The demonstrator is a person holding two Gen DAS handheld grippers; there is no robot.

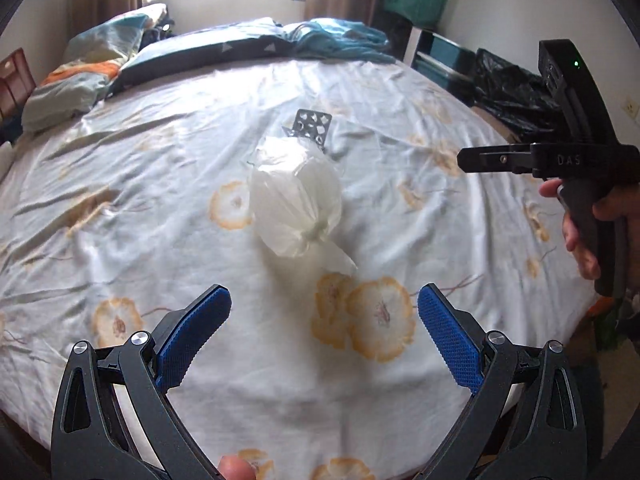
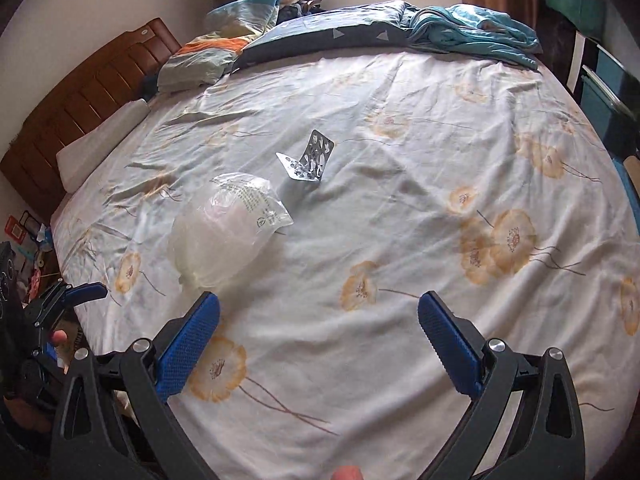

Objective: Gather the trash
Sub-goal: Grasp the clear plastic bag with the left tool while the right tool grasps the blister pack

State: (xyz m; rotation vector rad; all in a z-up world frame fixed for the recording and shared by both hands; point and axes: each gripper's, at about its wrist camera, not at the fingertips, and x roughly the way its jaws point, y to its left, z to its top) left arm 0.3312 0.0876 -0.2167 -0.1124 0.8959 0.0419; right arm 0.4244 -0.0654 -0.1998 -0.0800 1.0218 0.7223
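A knotted translucent white plastic bag (image 1: 296,200) (image 2: 228,228) lies in the middle of the floral bedsheet (image 1: 160,208) (image 2: 400,184). Just beyond it a bent, empty silver pill blister pack (image 1: 312,126) (image 2: 310,158) stands on the sheet. My left gripper (image 1: 324,312) hovers open a short way in front of the bag's knot, nothing between its blue pads. My right gripper (image 2: 319,312) is open too, above the sheet, with the bag ahead of its left finger. The right gripper is also in the left wrist view at the right edge (image 1: 472,160), held by a hand.
Folded pillows and quilts (image 2: 224,44) and a teal blanket (image 1: 340,40) (image 2: 476,28) line the far side of the bed. A brown headboard (image 2: 80,104) is at left. A black bag (image 1: 512,92) and teal boxes (image 1: 440,60) stand beside the bed at right.
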